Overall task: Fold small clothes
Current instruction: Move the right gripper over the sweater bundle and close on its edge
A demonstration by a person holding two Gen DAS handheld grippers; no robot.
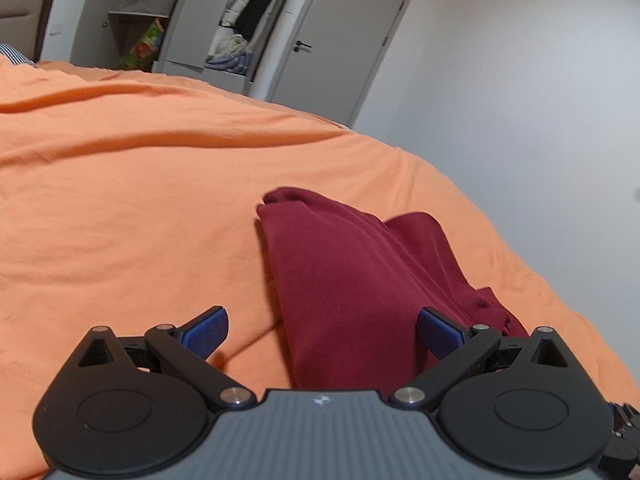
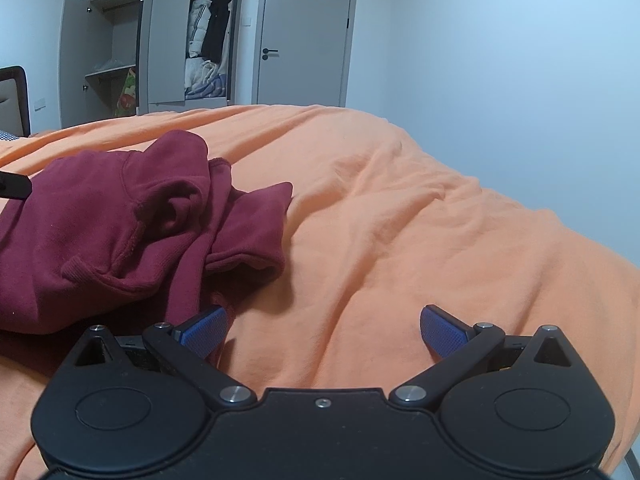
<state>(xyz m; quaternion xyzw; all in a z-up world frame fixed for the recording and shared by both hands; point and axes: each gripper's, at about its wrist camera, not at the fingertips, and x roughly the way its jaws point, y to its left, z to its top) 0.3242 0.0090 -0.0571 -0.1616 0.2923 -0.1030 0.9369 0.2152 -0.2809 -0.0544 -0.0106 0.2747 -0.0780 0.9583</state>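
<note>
A dark red garment (image 1: 352,280) lies crumpled on the orange bedspread (image 1: 140,184). In the left wrist view it runs from the middle of the bed down between the fingers of my left gripper (image 1: 322,332), which is open, with the cloth close to the right finger. In the right wrist view the same dark red garment (image 2: 120,224) is bunched at the left, its ribbed cuff and folds showing. My right gripper (image 2: 324,330) is open over bare bedspread (image 2: 400,220), its left finger (image 2: 204,330) just at the garment's near edge.
An open grey wardrobe (image 2: 200,48) with hanging and stacked clothes stands behind the bed, beside a closed grey door (image 2: 304,36). A headboard (image 2: 14,96) is at the far left. The bed's edge drops off on the right toward a white wall (image 1: 520,100).
</note>
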